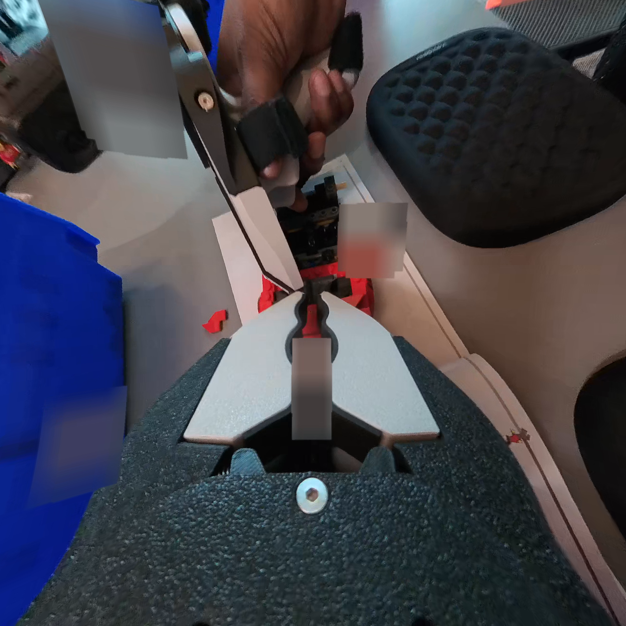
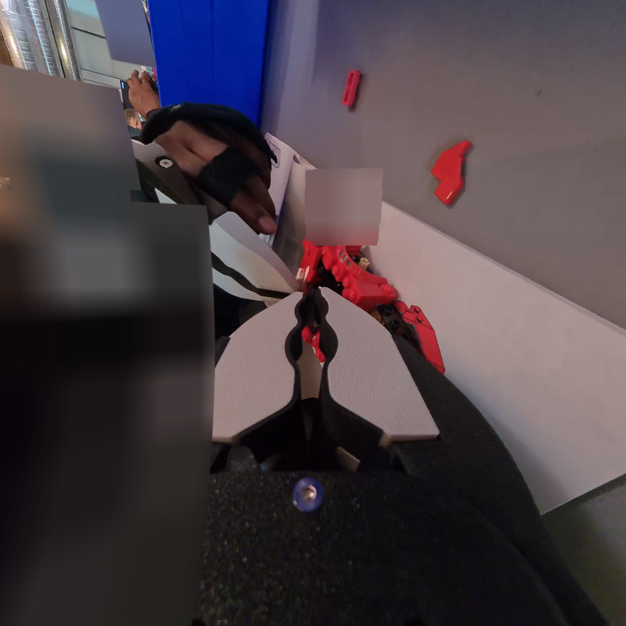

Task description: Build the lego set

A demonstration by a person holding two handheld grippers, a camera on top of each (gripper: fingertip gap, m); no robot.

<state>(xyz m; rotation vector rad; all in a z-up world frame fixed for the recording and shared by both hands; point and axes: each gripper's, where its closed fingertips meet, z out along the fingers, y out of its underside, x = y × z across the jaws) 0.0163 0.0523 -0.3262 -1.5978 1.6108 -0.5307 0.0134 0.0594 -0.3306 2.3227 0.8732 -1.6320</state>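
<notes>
Your left gripper (image 1: 312,298) jaws pinch small black piece at red-and-black lego model (image 1: 315,237) on white sheet (image 1: 233,257). Your right gripper (image 2: 313,298) jaws pinch model's edge, likely steadying it. Loose red pieces (image 2: 450,172) lie apart on grey table (image 2: 508,101), awaiting use.

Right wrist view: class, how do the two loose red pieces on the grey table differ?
The red bar piece is small, narrow and rectangular; the red angular piece is larger with a stepped outline. The bar piece lies farther from the lego model; the angular piece nearer. Both are red and lie loose on the table.
</notes>
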